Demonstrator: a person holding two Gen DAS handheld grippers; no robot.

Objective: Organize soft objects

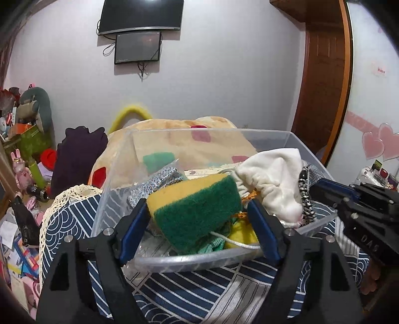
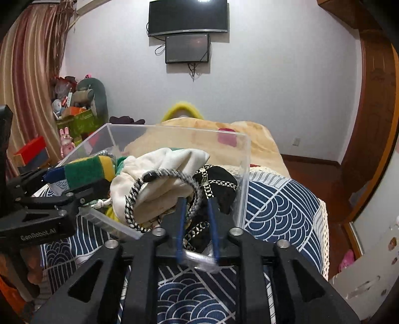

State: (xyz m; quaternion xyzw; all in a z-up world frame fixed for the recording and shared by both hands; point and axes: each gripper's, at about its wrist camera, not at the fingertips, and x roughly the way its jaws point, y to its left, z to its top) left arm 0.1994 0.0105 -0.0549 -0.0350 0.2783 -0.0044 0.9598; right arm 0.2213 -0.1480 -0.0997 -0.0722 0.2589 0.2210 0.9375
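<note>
My left gripper [image 1: 197, 211] fingers pinch a spongy yellow-and-green scouring pad [image 1: 197, 204] over the clear plastic bin [image 1: 294, 139]. My right gripper's [image 2: 197, 211] fingers clamp a braided black-and-white cord [image 2: 134, 197] beside a soft cream pouch [image 2: 162, 172] on the patterned bed [image 2: 281, 206].

You work in home bedroom. Bed [image 2: 279, 199] under you, blue-and-white wave-pattern cover, lace edge; beige blanket [image 2: 199, 132] with coloured patches heaped behind. Dark TV [image 2: 188, 17] and smaller screen [image 2: 187, 48] hang on pale wall, cables dangling. Striped curtain [image 2: 27, 74] at left. Plush toys [image 1: 35, 104] and boxes piled in corner. Wooden door [image 1: 321, 74] at right, pink heart stickers [image 1: 379, 144] on wardrobe panel beside it.
</note>
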